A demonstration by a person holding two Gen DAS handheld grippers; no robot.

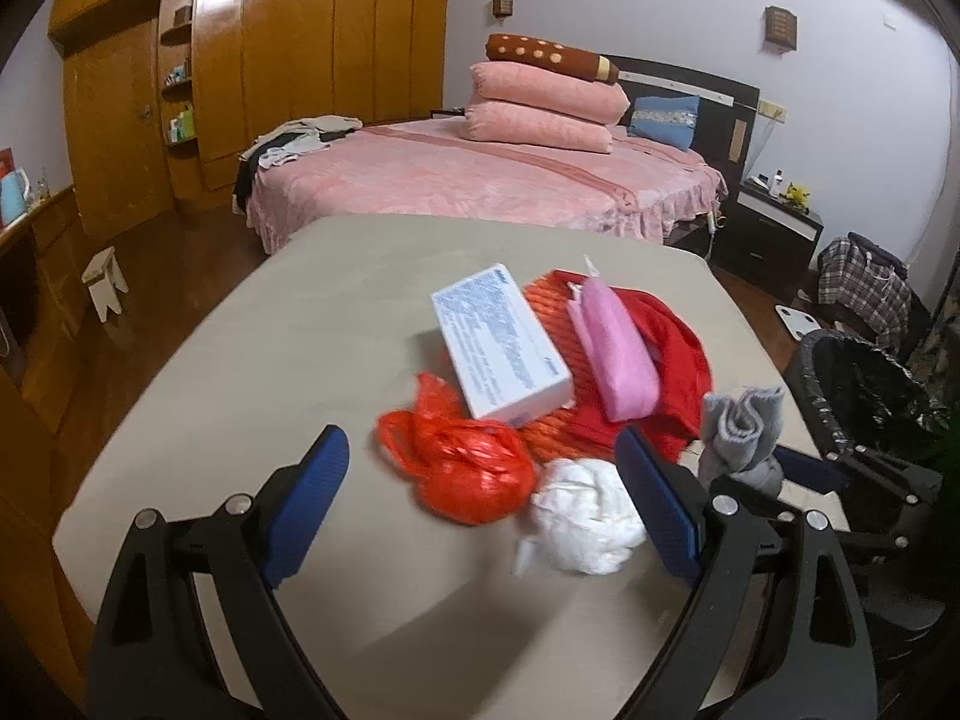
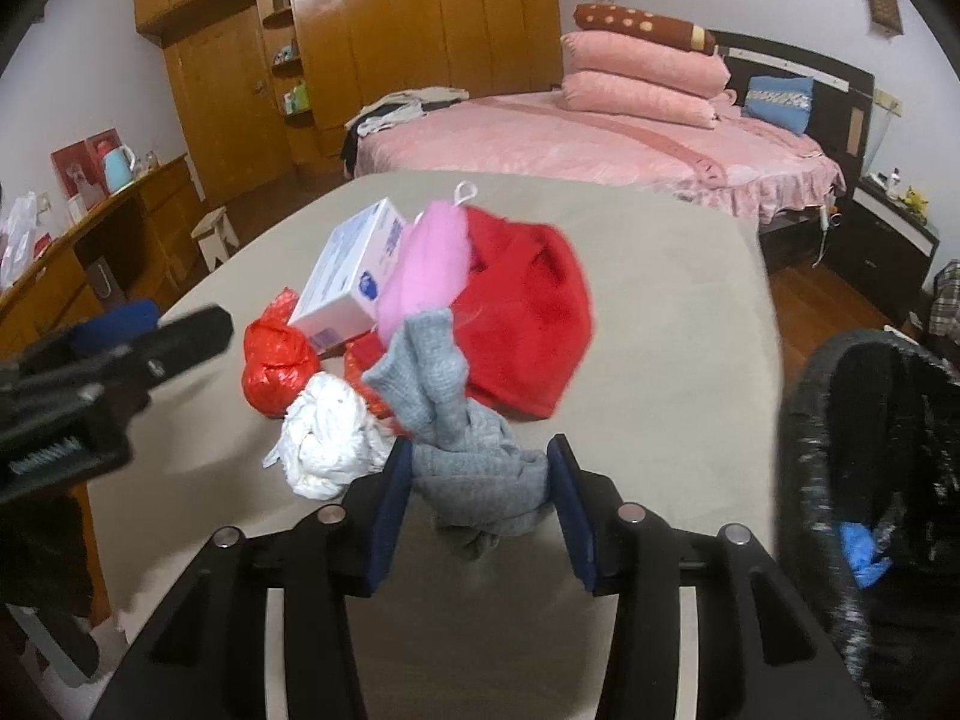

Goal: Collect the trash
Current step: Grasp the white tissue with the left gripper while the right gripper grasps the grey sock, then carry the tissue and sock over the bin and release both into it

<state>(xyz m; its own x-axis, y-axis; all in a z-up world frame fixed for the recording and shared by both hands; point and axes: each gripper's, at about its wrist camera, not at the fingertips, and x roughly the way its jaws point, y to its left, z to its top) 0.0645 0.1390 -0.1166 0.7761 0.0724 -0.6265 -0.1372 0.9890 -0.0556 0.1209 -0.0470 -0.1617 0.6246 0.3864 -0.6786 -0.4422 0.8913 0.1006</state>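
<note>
A pile lies on the beige table (image 1: 252, 360): a crumpled red plastic bag (image 1: 468, 468), a white crumpled wad (image 1: 585, 519), a white box (image 1: 501, 345), a pink pouch (image 1: 612, 351), a red cloth (image 1: 672, 348) and orange rope (image 1: 549, 306). My left gripper (image 1: 483, 468) is open just above and before the red bag and white wad. My right gripper (image 2: 480, 471) is shut on a grey sock (image 2: 462, 450) and holds it lifted at the pile's right side; the sock also shows in the left wrist view (image 1: 741, 435). The black-lined trash bin (image 2: 870, 480) stands right of the table.
A pink bed (image 1: 480, 174) with stacked pillows stands behind the table. A wooden wardrobe (image 1: 270, 60) fills the back left. A small stool (image 1: 105, 282) stands on the floor at left. A nightstand (image 1: 774, 222) and a plaid bag (image 1: 864, 288) are at right. Something blue (image 2: 864, 546) lies in the bin.
</note>
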